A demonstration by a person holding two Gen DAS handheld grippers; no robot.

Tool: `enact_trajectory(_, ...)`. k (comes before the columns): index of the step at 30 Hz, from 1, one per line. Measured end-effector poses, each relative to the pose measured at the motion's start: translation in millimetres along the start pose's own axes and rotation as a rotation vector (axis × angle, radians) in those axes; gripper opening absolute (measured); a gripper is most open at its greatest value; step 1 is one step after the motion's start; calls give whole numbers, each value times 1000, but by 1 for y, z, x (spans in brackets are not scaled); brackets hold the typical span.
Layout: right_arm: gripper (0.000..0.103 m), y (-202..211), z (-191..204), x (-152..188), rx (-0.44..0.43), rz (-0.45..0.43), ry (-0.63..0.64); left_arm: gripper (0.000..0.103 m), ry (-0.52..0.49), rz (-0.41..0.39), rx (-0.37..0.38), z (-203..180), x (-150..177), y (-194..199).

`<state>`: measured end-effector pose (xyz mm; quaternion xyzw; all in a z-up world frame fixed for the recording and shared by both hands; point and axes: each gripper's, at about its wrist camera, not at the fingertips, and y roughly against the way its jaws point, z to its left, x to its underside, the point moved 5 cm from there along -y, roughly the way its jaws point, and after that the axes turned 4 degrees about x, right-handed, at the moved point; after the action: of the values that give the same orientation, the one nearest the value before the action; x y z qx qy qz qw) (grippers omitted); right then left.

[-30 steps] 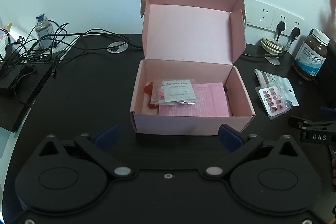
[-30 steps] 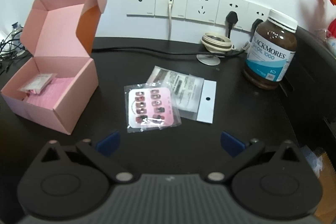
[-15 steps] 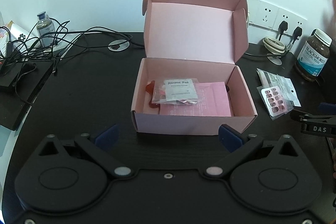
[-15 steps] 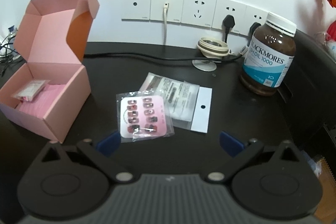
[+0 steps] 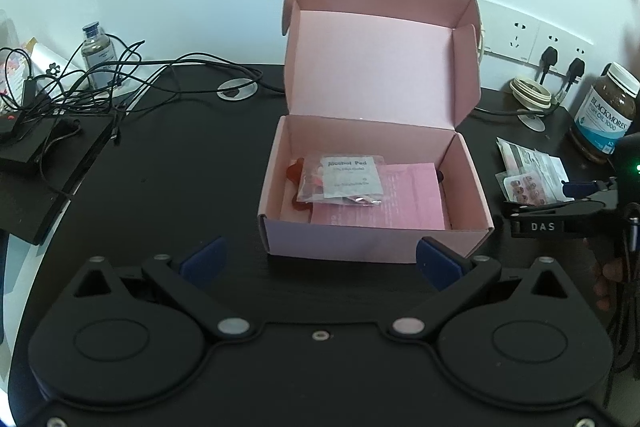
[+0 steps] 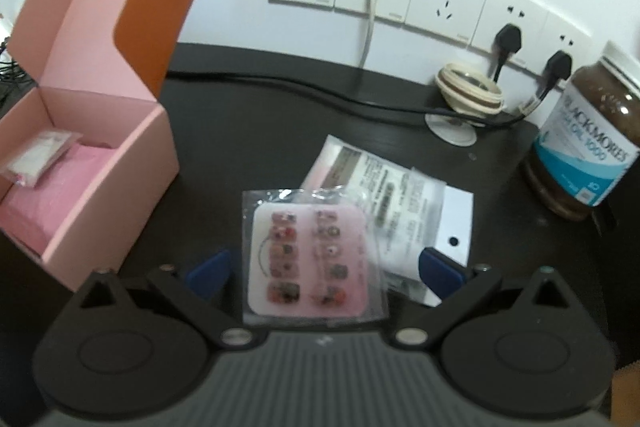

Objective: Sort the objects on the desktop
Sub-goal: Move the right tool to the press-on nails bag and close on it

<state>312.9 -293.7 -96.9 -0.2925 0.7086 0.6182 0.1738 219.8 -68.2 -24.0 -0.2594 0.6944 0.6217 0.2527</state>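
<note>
Pick step: right gripper (image 6: 324,267), jaws wide, straddles the nail packet (image 6: 312,257) at lower centre. Next: close, carry to box (image 6: 100,155). Left gripper (image 5: 320,259) wide, empty.

pink box (image 6: 100,163): left side cut off | bottle (image 6: 588,143): right edge cut off, label blurred

The left gripper (image 5: 320,259) is low in the left wrist frame, with its two blue fingertips (image 5: 202,258) far apart. The right gripper (image 6: 324,269) also has its jaws wide. In the left wrist view it appears at the right edge (image 5: 576,203), where a hand (image 5: 606,277) holds it.
</note>
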Motion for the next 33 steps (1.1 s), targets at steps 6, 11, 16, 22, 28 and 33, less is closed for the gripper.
enact_trajectory(6,101,-7,1,-3,-9,18,-11,103,20,-1,-3,3,-1,0)
enact_trajectory(11,93,-8,0,-5,-45,27,-22,103,31,-4,3,5,0,1)
enact_trajectory(16,74,-4,1,-7,-73,31,-34,103,39,-7,12,6,0,3)
enact_trajectory(22,66,3,0,-7,-84,27,-40,103,35,-8,22,5,1,5)
enact_trajectory(28,64,13,2,-9,-100,-2,-42,103,38,-9,32,5,1,7)
enact_trajectory(33,64,25,7,-13,-114,-33,-37,103,33,-15,42,4,0,9)
